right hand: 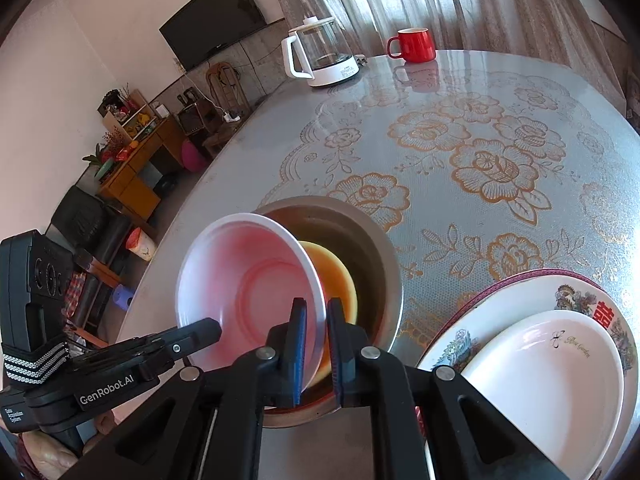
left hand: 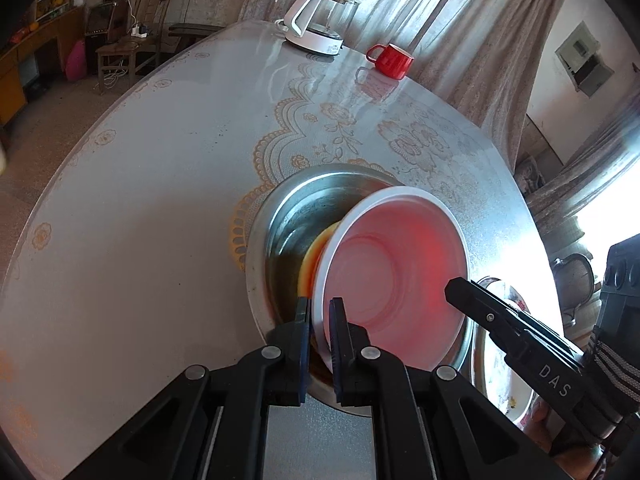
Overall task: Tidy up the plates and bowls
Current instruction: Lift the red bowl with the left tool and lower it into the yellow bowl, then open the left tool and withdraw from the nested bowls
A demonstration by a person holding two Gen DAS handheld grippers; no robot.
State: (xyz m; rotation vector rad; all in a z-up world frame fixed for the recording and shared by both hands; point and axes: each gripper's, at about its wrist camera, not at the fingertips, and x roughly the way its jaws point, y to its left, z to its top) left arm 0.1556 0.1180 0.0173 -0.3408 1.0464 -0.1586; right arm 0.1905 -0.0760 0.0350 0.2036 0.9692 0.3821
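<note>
A white bowl with a pinkish inside [left hand: 392,264] [right hand: 248,280] hangs tilted over a steel basin [left hand: 280,208] [right hand: 360,216] on the table. An orange-yellow bowl [left hand: 316,256] [right hand: 340,276] lies inside the basin, partly hidden by the white bowl. My left gripper [left hand: 320,316] is shut on the white bowl's near rim. My right gripper [right hand: 318,320] is shut on the opposite rim. Each gripper shows in the other's view: the right gripper [left hand: 460,288] and the left gripper [right hand: 208,326].
A patterned plate [right hand: 520,292] [left hand: 496,360] with a white plate [right hand: 552,360] on it sits right of the basin. A glass kettle [left hand: 316,20] [right hand: 320,52] and a red mug [left hand: 392,60] [right hand: 414,44] stand at the table's far edge. A lace-print cloth covers the table.
</note>
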